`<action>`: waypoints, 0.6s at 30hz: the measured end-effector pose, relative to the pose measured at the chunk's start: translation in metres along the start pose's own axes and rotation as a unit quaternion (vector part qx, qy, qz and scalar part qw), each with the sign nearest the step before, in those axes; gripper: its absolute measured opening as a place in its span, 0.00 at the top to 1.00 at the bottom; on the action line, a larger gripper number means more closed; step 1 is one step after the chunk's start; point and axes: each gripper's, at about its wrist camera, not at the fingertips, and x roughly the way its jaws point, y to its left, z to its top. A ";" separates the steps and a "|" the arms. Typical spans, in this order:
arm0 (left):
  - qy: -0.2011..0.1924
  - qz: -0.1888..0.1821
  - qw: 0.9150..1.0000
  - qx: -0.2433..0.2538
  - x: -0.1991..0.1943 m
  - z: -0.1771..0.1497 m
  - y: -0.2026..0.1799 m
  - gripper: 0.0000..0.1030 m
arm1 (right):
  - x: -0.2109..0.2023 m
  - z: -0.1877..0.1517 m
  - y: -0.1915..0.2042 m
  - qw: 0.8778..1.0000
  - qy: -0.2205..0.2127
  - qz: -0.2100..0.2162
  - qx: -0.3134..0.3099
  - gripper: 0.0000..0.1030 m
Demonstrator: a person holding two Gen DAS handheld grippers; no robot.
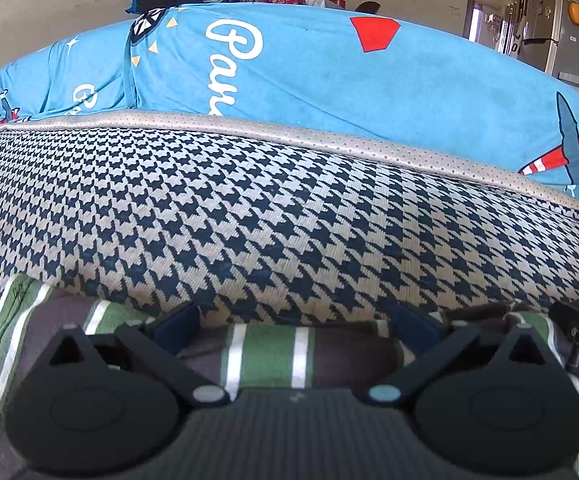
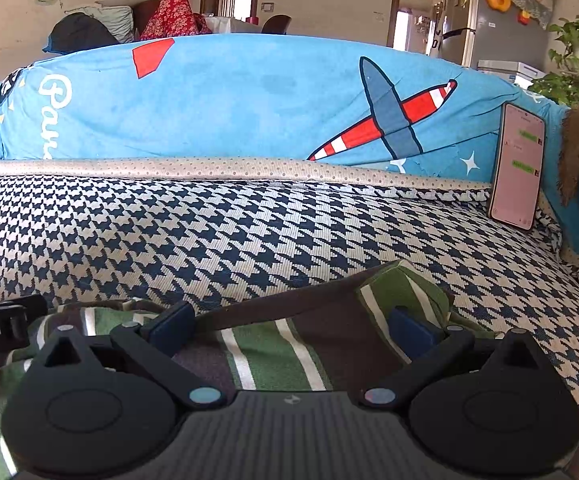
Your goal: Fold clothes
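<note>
Both grippers' fingers are standing wide apart, gripping nothing. Under the left gripper (image 1: 293,330) and right gripper (image 2: 289,326), the striped garment (image 2: 285,356) is lying between the fingers on the houndstooth sofa cover (image 2: 249,232).

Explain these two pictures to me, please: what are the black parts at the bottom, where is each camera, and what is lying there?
A person holds one two-finger gripper in each hand. Each picture comes from a camera on one gripper, looking along its fingers. The first shows the left gripper, the second the right gripper. Both are open, low over a striped garment that lies on a houndstooth cover. Nothing is gripped. Behind is a blue cushion, with a phone leaning on it.
</note>
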 end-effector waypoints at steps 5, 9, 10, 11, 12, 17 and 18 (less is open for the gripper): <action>0.001 0.003 1.000 0.002 -0.001 0.000 -0.009 0.00 | 0.018 0.006 -0.018 1.000 0.001 0.001 0.004 0.00; -0.003 0.004 1.000 0.004 -0.007 -0.006 -0.014 0.00 | 0.022 0.010 -0.030 1.000 0.002 0.002 0.005 0.00; -0.005 0.004 1.000 0.006 -0.009 -0.009 -0.016 0.00 | 0.021 0.009 -0.032 1.000 0.001 0.001 0.006 0.00; -0.007 0.005 1.000 0.007 -0.010 -0.012 -0.018 0.00 | 0.020 0.007 -0.033 1.000 -0.003 0.002 0.007 0.00; -0.008 0.007 1.000 0.010 -0.008 -0.009 -0.017 0.00 | 0.019 0.003 -0.034 1.000 -0.008 0.002 0.008 0.00; -0.007 0.004 1.000 0.006 0.004 0.006 0.000 0.00 | 0.033 0.019 -0.026 1.000 -0.009 0.011 0.021 0.00; -0.007 0.003 1.000 0.006 0.005 0.008 0.003 0.00 | 0.035 0.021 -0.022 1.000 -0.009 0.006 0.014 0.00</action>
